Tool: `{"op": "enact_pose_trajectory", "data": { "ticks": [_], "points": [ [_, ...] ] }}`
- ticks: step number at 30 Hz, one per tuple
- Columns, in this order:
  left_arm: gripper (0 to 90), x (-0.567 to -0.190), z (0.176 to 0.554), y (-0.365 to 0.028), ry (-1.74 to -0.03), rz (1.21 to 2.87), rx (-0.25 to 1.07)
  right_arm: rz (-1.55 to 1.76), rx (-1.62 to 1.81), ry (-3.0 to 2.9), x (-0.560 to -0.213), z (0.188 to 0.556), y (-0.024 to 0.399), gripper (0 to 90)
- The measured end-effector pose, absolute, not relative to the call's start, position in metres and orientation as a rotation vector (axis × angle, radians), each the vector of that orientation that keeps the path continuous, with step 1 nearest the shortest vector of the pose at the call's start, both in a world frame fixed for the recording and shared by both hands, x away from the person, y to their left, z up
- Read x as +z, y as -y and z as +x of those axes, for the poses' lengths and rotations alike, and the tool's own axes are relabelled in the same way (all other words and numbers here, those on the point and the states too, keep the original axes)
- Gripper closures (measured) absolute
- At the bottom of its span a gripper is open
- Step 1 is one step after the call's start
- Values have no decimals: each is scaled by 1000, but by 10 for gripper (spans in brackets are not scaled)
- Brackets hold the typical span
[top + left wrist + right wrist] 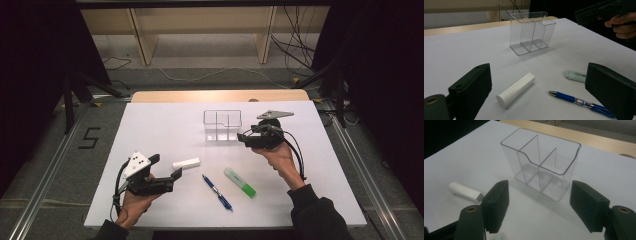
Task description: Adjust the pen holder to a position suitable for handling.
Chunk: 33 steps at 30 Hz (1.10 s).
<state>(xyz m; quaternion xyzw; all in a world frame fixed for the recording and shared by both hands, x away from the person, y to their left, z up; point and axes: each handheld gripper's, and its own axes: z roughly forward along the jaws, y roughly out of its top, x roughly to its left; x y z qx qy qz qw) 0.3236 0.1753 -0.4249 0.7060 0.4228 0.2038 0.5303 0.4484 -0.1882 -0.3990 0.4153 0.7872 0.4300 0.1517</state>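
We hold the right hand-held gripper (243, 138) spread and empty beside the clear organizer (222, 125), standing upright mid-tabletop (150, 125). The left hand-held gripper (165, 167), also spread, faces the white tube (186, 163). Probably 1 item gets pinched next, needing a squared approach.

A lab recording bay — black curtains (30, 50), floor rails (45, 170), loose cables (295, 50)

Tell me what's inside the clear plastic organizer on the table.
Nothing: the clear organizer stands upright with its compartments empty, and its see-through walls hide nothing. The white tube, blue pen and green highlighter lie outside on the table.
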Motion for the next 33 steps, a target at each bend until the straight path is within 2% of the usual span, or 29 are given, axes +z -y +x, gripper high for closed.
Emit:
{"op": "enact_pose_trajectory", "data": {
  "ticks": [33],
  "points": [
    [64,-424,322,-177,-1018,1677,488,976,1164,-2545,-406,402,129,246]
  ]
}}
